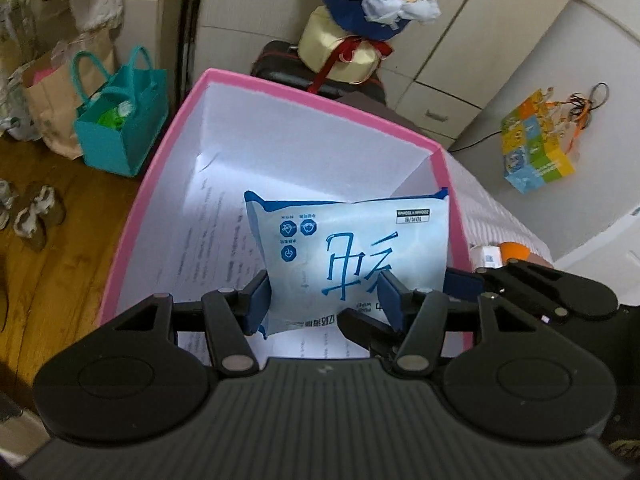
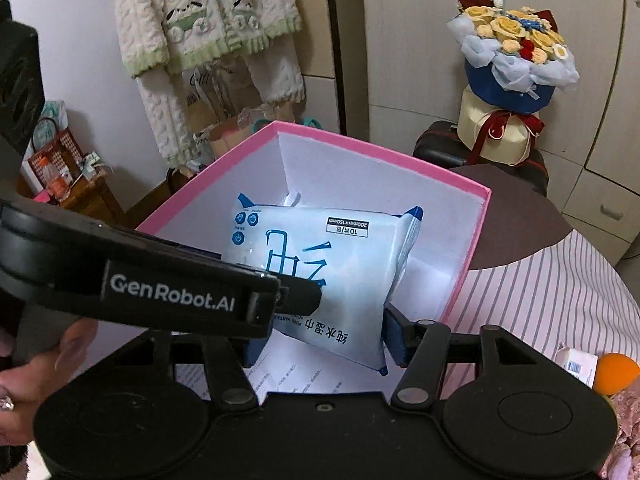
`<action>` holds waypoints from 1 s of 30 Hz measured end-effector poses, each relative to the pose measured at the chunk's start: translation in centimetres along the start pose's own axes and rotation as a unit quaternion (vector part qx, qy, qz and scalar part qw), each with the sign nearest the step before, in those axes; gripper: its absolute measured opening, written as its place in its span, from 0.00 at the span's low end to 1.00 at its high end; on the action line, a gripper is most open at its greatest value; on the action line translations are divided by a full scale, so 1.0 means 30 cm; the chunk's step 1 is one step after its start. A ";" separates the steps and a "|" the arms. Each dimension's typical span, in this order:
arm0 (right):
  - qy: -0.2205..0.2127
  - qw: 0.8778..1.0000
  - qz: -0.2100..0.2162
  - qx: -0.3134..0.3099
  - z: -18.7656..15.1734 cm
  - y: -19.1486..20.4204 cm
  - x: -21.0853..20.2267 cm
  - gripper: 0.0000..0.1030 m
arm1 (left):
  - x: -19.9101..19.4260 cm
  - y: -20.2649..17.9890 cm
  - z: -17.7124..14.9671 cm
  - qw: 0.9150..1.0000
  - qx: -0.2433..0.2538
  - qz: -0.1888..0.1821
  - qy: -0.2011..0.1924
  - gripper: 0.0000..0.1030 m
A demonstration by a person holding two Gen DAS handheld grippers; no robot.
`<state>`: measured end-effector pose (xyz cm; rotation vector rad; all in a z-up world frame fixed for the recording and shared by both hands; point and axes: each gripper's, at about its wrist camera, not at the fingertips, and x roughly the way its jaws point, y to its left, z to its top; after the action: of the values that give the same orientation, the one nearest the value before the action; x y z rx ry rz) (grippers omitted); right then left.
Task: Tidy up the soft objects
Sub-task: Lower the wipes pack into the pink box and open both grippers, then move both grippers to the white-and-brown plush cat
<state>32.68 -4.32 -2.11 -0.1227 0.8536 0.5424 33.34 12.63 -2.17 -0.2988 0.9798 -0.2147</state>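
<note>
Bedroom clutter frames the scene: white wardrobe doors, a wooden floor and a striped bedcover (image 2: 532,280) surround a pink box (image 1: 320,98) with white inner walls, where a pack of wet wipes (image 1: 352,252) hangs inside the opening, above printed paper sheets (image 1: 224,236) that line the bottom. The left hand-held gripper (image 1: 324,298) clamps the pack's lower edge between its blue pads, while the right hand-held gripper (image 2: 320,332) has its pads against the pack's two sides at the same end and appears to be gripping it as well.

By the look of things the sorting is under way rather than finished: the wipes are within the box walls but not yet released, and no other soft item shows inside. An orange object (image 2: 614,372) beside a small white carton (image 2: 580,364) and a patch of pink floral fabric (image 2: 628,432) lie on the bedcover outside the box and may be left to handle.

Legible writing includes "GenRobot.AI" on the left gripper's arm in the right wrist view, and on the pack "200mm x 150mm", a "10" piece count, "PURE WATER" and large blue Chinese characters. Beyond, a bouquet (image 2: 516,44) stands on a dark suitcase (image 2: 440,148), a teal tote bag (image 1: 120,120) sits on the floor, and a knitted sweater (image 2: 208,28) hangs on the wall.
</note>
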 end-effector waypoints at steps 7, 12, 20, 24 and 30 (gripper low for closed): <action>-0.002 1.000 -0.017 -0.025 -0.021 0.031 -0.038 0.70 | -0.110 -0.024 -0.033 0.997 0.045 0.047 -0.044 0.70; -0.017 0.999 -0.028 -0.043 -0.034 0.055 -0.116 0.70 | -0.222 -0.065 -0.074 0.994 0.082 0.034 -0.059 0.70; -0.045 0.997 -0.027 -0.063 -0.077 0.092 -0.290 0.70 | -0.397 -0.155 -0.163 0.986 0.140 0.016 -0.094 0.72; -0.056 0.996 -0.024 -0.064 -0.110 0.094 -0.377 0.70 | -0.468 -0.192 -0.222 0.980 0.166 0.002 -0.106 0.73; -0.065 0.995 -0.018 -0.068 -0.194 0.065 -0.500 0.70 | -0.536 -0.251 -0.304 0.975 0.191 -0.022 -0.111 0.75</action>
<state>19.78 -10.55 5.43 -0.2246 0.6872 0.5676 16.64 9.18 8.20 0.0098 0.6937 -0.3959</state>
